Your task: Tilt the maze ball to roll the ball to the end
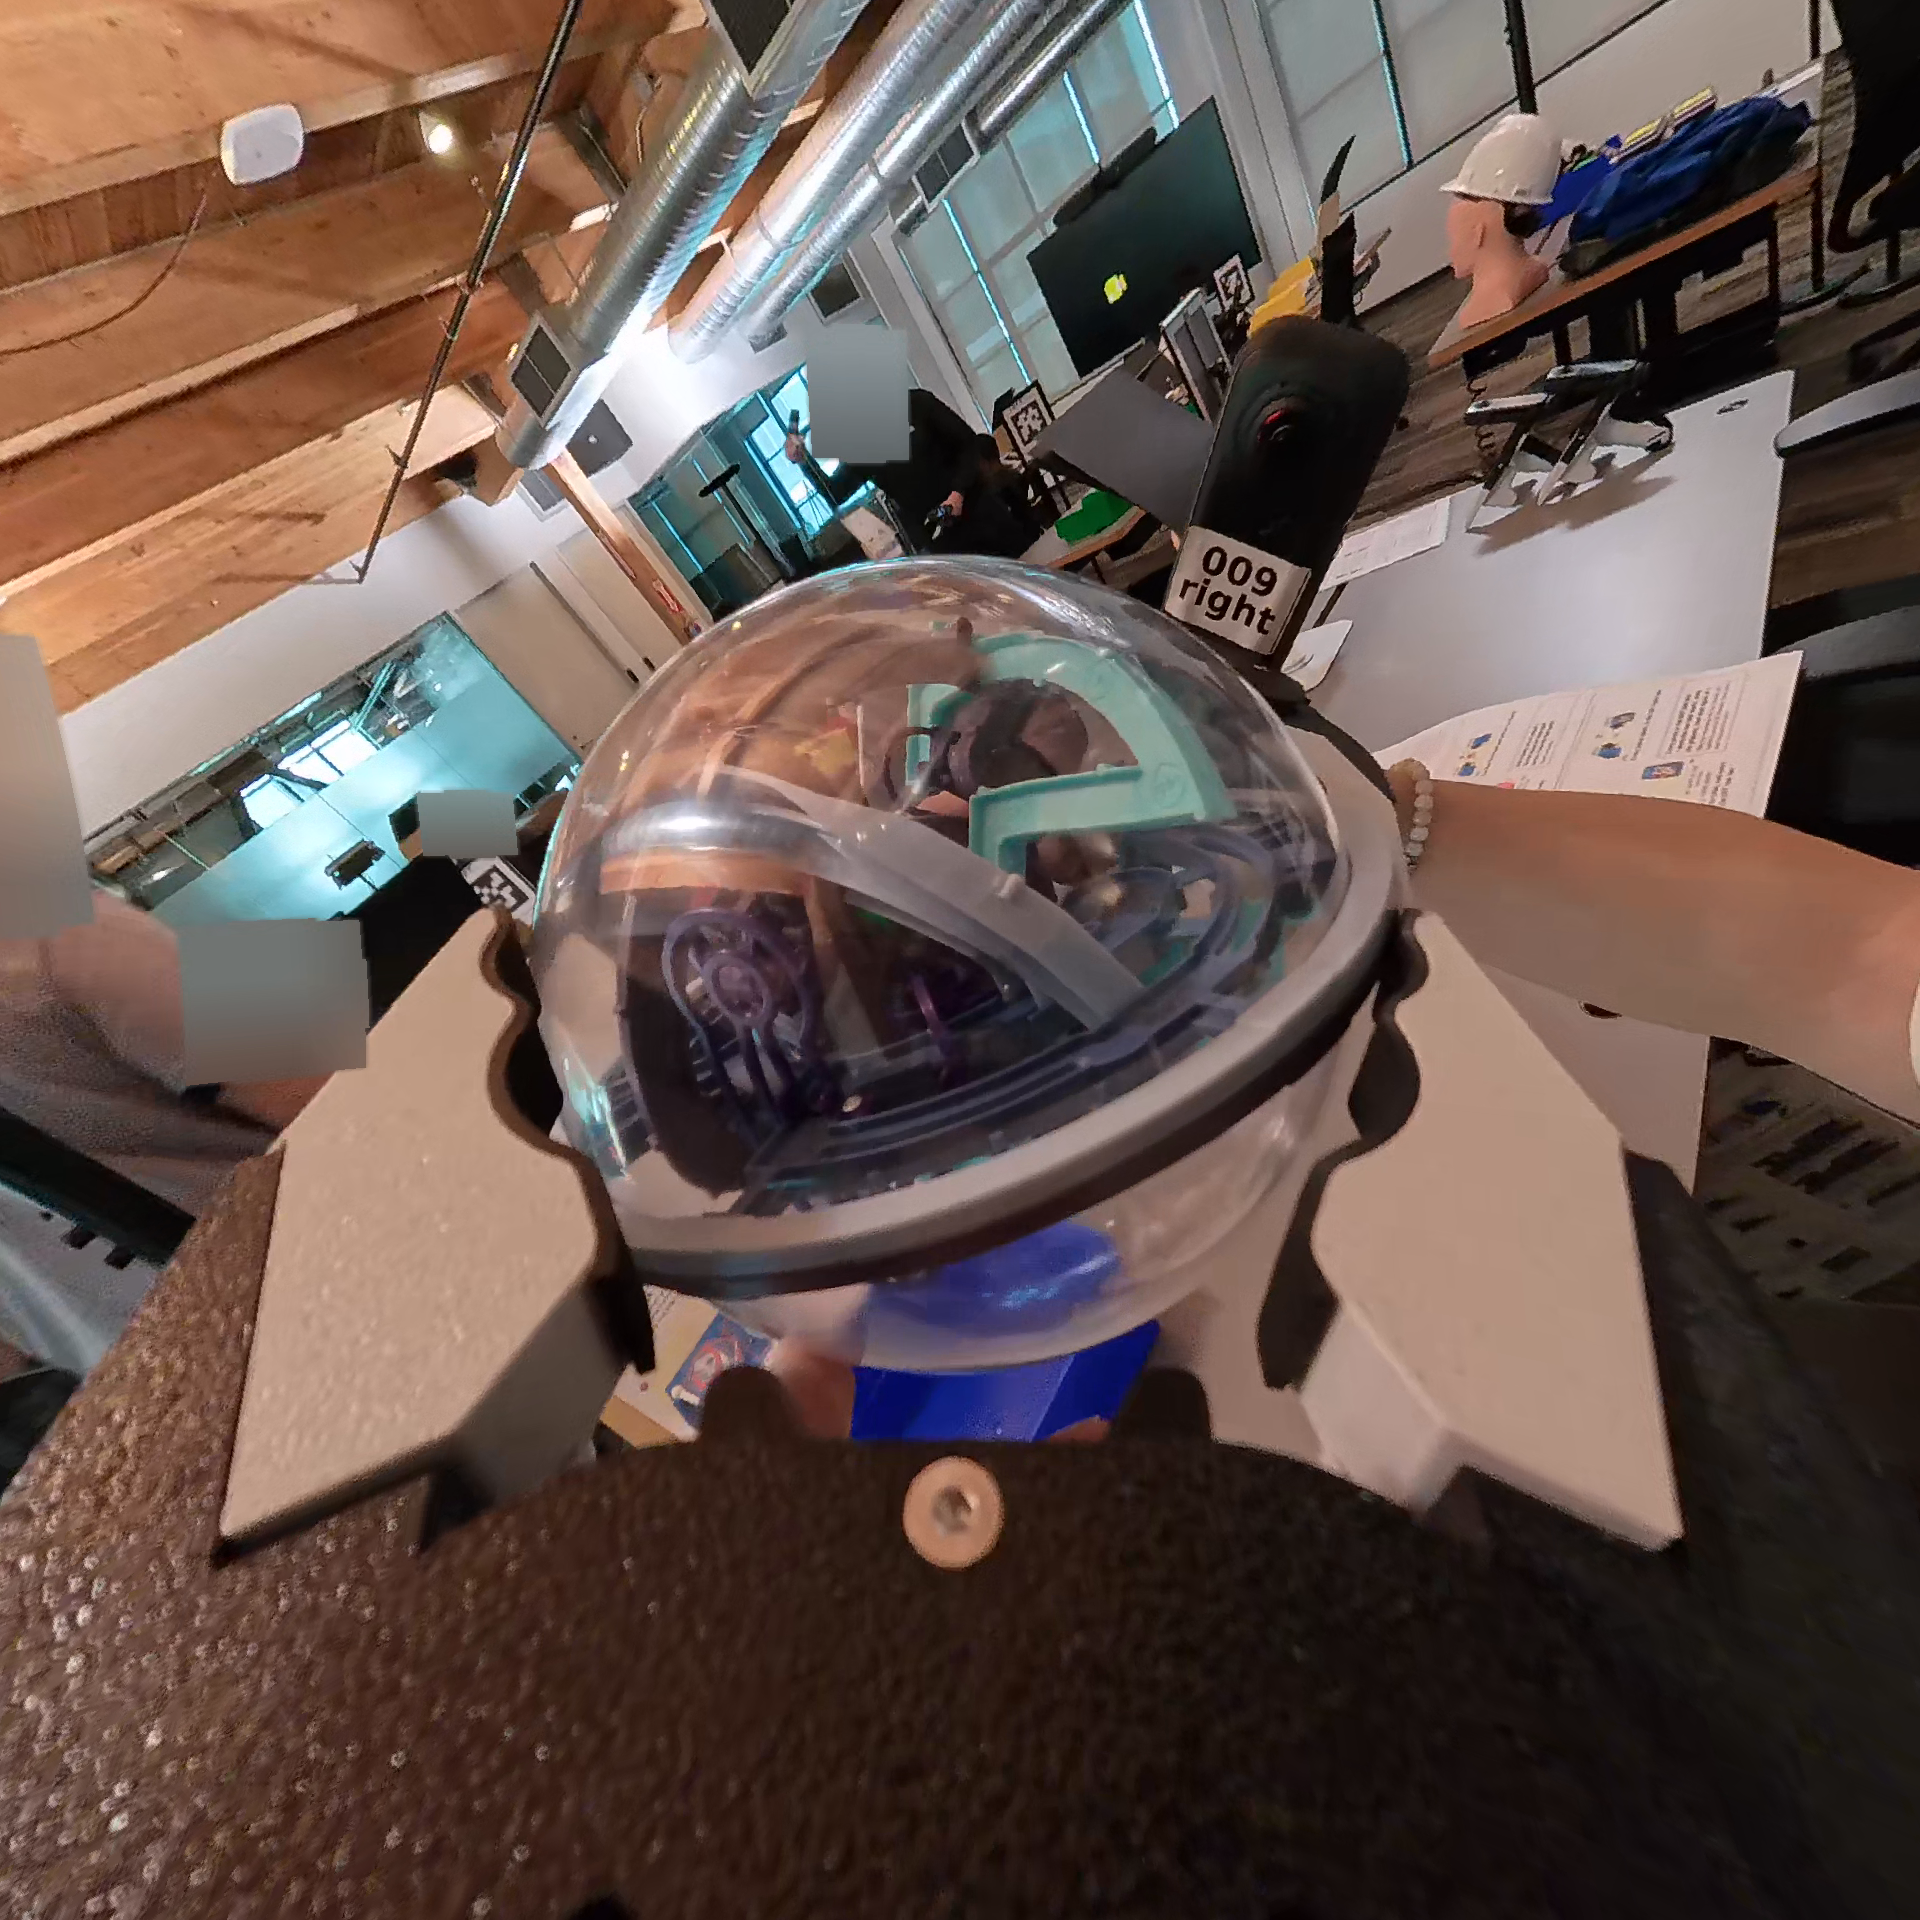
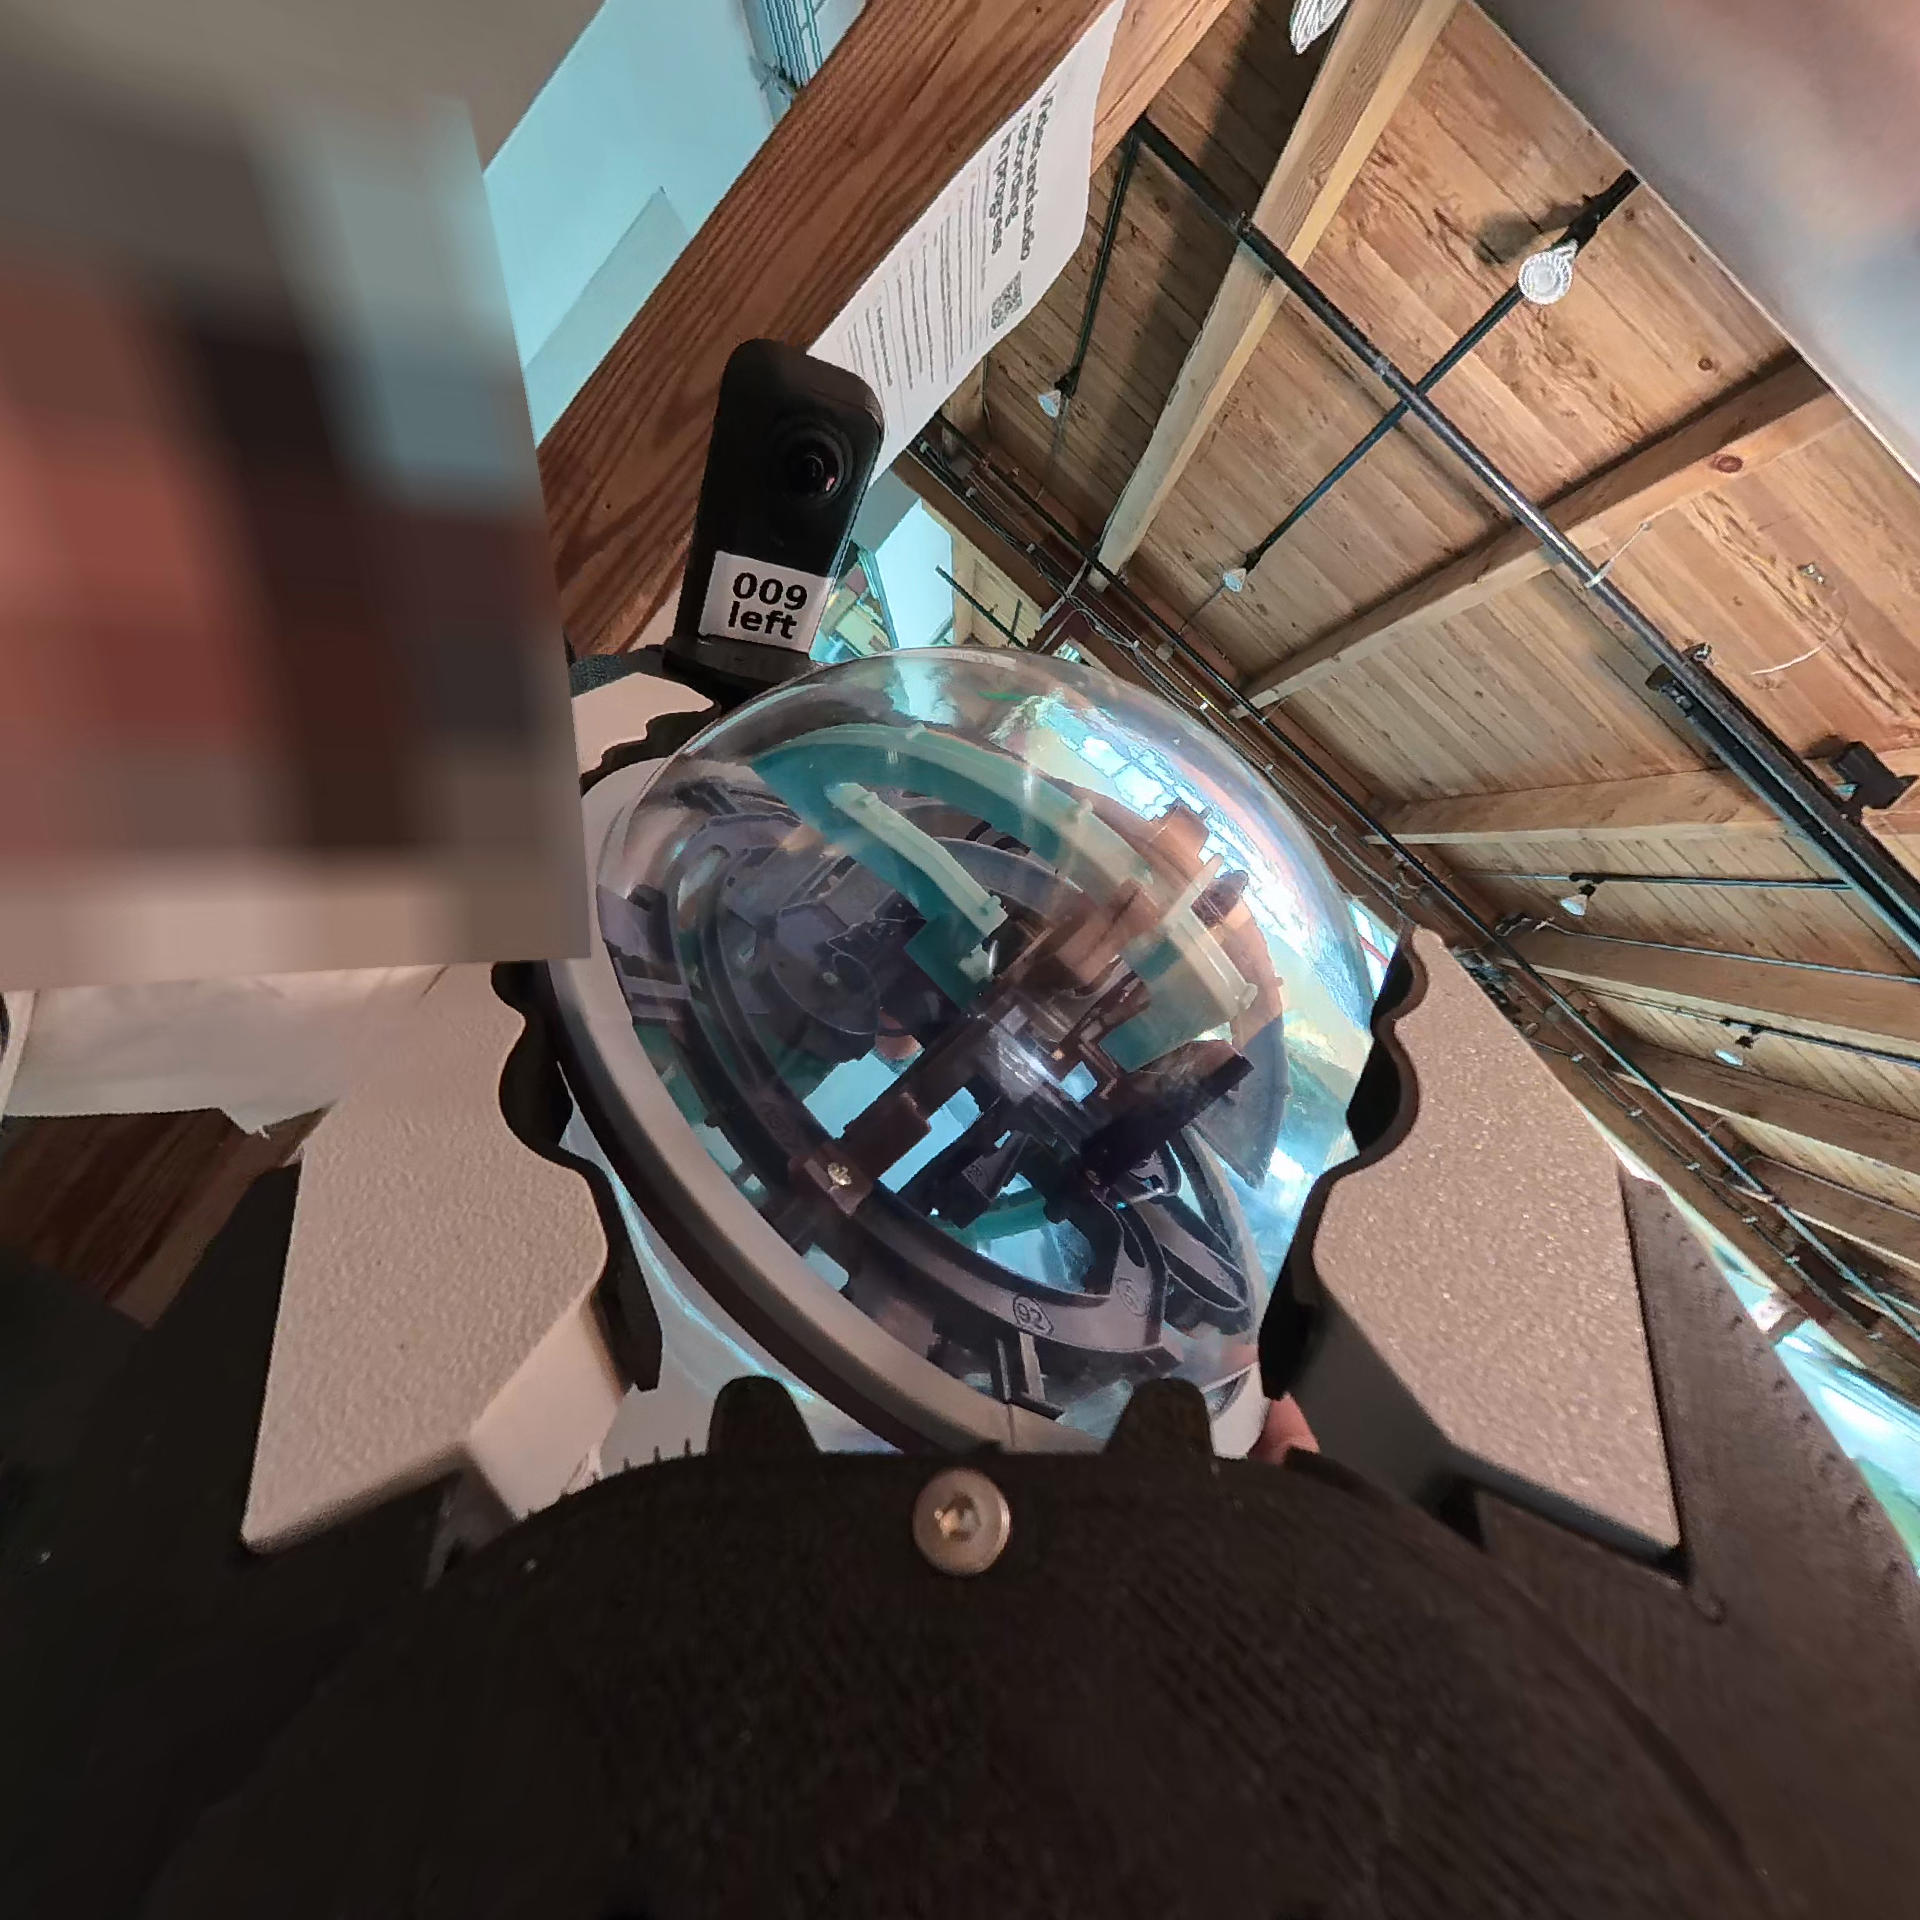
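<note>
The maze ball (image 1: 935, 935) is a clear plastic sphere with a grey seam band and teal, purple and brown tracks inside. It is held up in the air between both grippers. My left gripper (image 1: 956, 1049) is shut on it, its grey fingers (image 1: 436, 1226) pressing the two sides. My right gripper (image 2: 966, 1081) is shut on the same maze ball (image 2: 987, 997) from the opposite side and tilted up toward the ceiling. The small ball inside cannot be made out. Each view shows the other gripper's black camera (image 1: 1288, 447) (image 2: 790, 488) behind the sphere.
A person's forearm (image 1: 1662, 883) reaches in from the right. A grey table (image 1: 1558, 582) with printed sheets (image 1: 1590, 738) lies below. Other people and desks are farther back. The right wrist view shows wooden ceiling beams (image 2: 1455, 520) and pipes.
</note>
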{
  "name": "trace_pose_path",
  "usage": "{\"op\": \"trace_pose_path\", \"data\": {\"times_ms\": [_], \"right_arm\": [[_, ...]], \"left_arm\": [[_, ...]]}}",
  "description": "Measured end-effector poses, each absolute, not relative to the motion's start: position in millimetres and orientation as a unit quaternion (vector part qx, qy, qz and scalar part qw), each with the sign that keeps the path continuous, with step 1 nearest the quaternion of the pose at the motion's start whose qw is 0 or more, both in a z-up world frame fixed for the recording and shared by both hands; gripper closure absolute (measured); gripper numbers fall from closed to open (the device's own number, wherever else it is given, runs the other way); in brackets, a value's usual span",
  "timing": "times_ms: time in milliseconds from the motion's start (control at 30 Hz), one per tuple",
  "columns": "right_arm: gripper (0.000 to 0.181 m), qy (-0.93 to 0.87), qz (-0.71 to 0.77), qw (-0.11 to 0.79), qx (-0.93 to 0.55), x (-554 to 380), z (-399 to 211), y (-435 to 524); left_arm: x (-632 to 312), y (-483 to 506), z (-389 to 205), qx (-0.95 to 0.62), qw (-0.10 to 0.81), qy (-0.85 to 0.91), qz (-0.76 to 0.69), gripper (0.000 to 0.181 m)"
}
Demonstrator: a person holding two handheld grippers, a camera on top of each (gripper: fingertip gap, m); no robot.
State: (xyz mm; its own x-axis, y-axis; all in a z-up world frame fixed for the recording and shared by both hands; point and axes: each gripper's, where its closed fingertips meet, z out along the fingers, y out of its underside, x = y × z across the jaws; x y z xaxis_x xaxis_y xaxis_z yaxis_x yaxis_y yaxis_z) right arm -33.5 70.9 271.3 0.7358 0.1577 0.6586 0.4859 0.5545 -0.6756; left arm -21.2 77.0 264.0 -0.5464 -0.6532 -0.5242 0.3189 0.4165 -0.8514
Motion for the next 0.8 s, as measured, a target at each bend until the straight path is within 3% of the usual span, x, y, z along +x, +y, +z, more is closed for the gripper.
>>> {"op": "trace_pose_path", "data": {"times_ms": [267,800], "right_arm": [[0.03,-0.351,-0.11,0.809,-0.46,-39,265,69],[0.035,-0.333,-0.114,0.818,-0.455,-48,265,78]], "left_arm": [[-34,80,260,-0.054,0.461,0.684,-0.563,0.04],[-44,80,264,0.042,0.485,0.616,-0.619,0.041]]}}
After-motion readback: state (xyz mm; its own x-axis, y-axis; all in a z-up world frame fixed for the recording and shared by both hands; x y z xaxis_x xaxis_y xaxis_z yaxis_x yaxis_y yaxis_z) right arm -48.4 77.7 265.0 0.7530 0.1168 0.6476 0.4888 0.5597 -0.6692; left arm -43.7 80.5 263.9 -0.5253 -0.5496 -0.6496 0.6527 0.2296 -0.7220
